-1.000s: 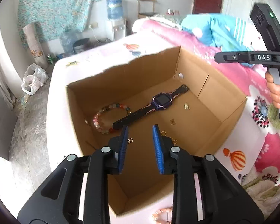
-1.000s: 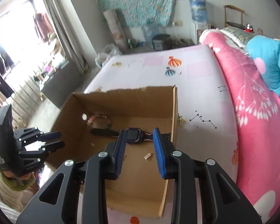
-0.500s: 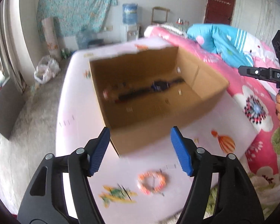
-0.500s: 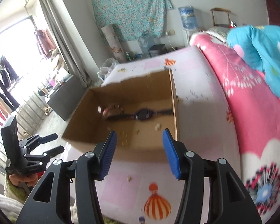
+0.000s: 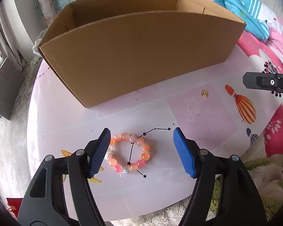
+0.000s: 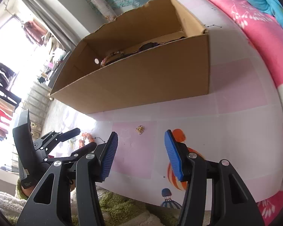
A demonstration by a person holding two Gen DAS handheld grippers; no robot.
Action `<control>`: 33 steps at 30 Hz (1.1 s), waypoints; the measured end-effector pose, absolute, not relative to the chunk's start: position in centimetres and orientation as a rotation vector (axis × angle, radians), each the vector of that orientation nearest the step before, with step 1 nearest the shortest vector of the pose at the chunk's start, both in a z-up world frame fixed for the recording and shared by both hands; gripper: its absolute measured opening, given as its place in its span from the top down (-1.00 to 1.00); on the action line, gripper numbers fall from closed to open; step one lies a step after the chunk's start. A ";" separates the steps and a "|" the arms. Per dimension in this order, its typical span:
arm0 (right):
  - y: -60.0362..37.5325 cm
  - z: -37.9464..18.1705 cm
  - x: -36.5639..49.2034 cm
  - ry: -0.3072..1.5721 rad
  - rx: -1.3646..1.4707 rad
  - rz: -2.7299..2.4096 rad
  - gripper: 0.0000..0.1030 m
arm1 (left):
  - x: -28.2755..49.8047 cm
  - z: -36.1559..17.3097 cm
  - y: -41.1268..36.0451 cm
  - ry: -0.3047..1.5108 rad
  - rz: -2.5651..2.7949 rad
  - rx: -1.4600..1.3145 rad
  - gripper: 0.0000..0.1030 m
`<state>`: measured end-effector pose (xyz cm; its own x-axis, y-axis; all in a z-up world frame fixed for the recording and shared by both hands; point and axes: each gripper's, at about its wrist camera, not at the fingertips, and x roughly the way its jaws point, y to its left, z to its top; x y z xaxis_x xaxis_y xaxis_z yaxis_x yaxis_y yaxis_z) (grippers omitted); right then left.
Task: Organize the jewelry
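One cardboard box (image 5: pixel 137 56) stands open-topped on the pale pink patterned sheet (image 5: pixel 198 113). One bead bracelet (image 5: pixel 130 155) in orange, pink and white lies flat on the sheet in front of the box, well apart from its near wall. One small gold cluster (image 5: pixel 204 93), too small to identify, lies on the sheet off to the right of the bracelet, nearer the box.

The left gripper (image 5: pixel 141 150) hangs above the bracelet with its jaws wide apart. The bracelet sits between the two blue pads, close to the left pad (image 5: pixel 100 151); the pad overlaps the bracelet's edge, and whether it touches cannot be told. Nothing is gripped.

The right gripper (image 6: pixel 139 154) is also spread open and empty, over bare sheet, with the gold cluster (image 6: pixel 140 129) lying just beyond its fingertips.

The left wrist view shows the whole bracelet and only the outer wall and far inner wall of the box; its contents are hidden. It catches one black finger of the right gripper at the right edge. The right wrist view looks over the box rim (image 6: pixel 141 52) and shows dark items and a beaded piece inside (image 6: pixel 111 57), indistinct. It also shows the left gripper (image 6: pixel 66 141) from the side, with part of the bracelet (image 6: pixel 84 139) beyond it.
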<state>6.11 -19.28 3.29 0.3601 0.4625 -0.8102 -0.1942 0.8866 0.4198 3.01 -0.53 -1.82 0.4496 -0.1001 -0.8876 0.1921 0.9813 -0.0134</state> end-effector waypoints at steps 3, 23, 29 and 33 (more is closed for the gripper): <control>-18.5 3.4 6.3 1.131 0.251 0.438 0.02 | 3.0 -2.2 -0.8 1.099 -0.171 0.106 -0.27; -16.5 2.7 6.8 1.157 0.226 0.459 0.02 | 3.3 -2.9 -2.3 1.079 -0.118 0.182 -0.04; -16.8 2.7 6.8 1.155 0.213 0.436 0.02 | 3.5 -3.3 -1.8 1.085 -0.148 0.113 0.28; -16.7 2.3 6.9 1.161 0.207 0.436 0.02 | 3.3 -3.3 -1.4 1.071 -0.151 0.094 0.55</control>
<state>6.89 -16.68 2.27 0.3271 0.4350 -0.8389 -0.2244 0.8981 0.3782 3.27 -1.37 -3.28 0.4701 -0.0774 -0.8792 0.1681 0.9858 0.0031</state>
